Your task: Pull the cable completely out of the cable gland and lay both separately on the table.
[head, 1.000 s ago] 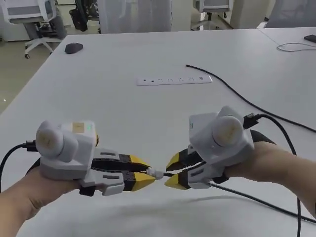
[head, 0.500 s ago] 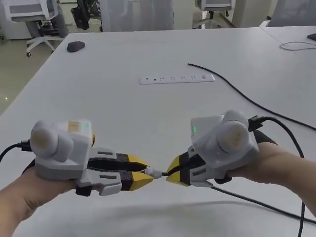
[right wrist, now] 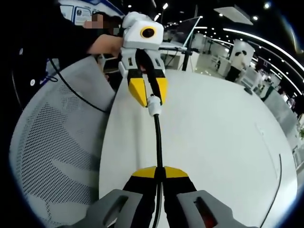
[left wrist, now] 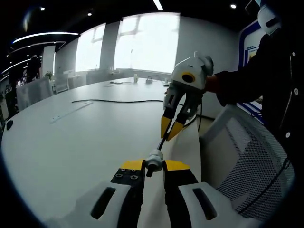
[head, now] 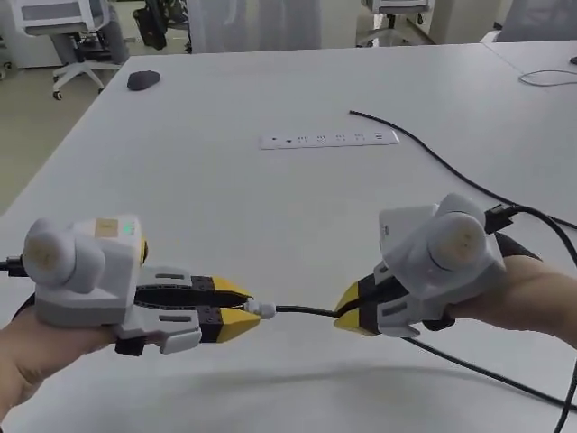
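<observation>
Claws now farther apart: left claw (head: 242, 307) clamps the cable gland (head: 263, 309), right claw (head: 347, 314) clamps the cable (head: 302, 310) — extraction advancing, incomplete.

The cable (head: 302, 311) runs right from the cable gland (head: 263, 309), above table (head: 270, 207).

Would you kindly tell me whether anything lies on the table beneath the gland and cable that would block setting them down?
Nothing visible does. The gland, held in the left gripper, and the cable, held in the right gripper, hang over bare table. The power strip lies well beyond them.
</observation>
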A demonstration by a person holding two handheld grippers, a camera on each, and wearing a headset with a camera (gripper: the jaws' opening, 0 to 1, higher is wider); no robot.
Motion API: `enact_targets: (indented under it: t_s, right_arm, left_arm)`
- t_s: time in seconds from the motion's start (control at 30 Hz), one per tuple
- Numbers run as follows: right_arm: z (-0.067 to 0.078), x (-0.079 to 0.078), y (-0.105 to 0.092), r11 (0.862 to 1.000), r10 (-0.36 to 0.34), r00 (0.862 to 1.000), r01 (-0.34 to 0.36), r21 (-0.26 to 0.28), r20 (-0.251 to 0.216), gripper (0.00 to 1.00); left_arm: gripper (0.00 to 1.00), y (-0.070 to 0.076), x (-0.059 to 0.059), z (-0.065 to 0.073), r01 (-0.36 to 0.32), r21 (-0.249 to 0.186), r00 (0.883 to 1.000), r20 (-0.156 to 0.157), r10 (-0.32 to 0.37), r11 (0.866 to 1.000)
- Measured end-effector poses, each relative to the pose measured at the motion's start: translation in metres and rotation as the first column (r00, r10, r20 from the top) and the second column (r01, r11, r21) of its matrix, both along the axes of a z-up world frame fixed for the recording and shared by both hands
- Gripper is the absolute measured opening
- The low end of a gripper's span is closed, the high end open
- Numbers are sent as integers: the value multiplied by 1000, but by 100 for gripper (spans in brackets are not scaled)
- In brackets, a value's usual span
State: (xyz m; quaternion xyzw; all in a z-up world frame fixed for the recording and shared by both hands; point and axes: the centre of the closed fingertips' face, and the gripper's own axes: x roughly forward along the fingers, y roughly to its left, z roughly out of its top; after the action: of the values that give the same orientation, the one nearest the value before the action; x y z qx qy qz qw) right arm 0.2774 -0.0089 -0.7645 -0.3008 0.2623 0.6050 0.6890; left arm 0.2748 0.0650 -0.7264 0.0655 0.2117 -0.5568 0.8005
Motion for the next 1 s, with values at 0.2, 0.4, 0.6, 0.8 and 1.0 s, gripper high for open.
enact_targets:
  t_s: [0.2,0.4,0.6,0.8,1.0]
  right_arm:
    - [-1,5,-13,999,-34,999,34,-4,-13,0]
    - [-1,6,-14,999,-32,999,32,-19,-8,0]
    - [0,11,-9,999,-38,999,38,-34,-12,0]
    - [16,20,17,994,-93,995,95,57,-41,0]
    - [21,28,53,992,-104,993,107,73,-53,0]
  left_arm:
    - [15,16,1,-1,-29,3,1000,7,29,1000]
    - [15,28,1,0,-55,2,998,9,55,998]
    - [15,48,-1,-2,-95,1,995,12,95,995]
    - [15,67,-5,-5,-143,-14,990,10,143,990]
    - [15,91,-12,-11,-205,-26,979,3,205,978]
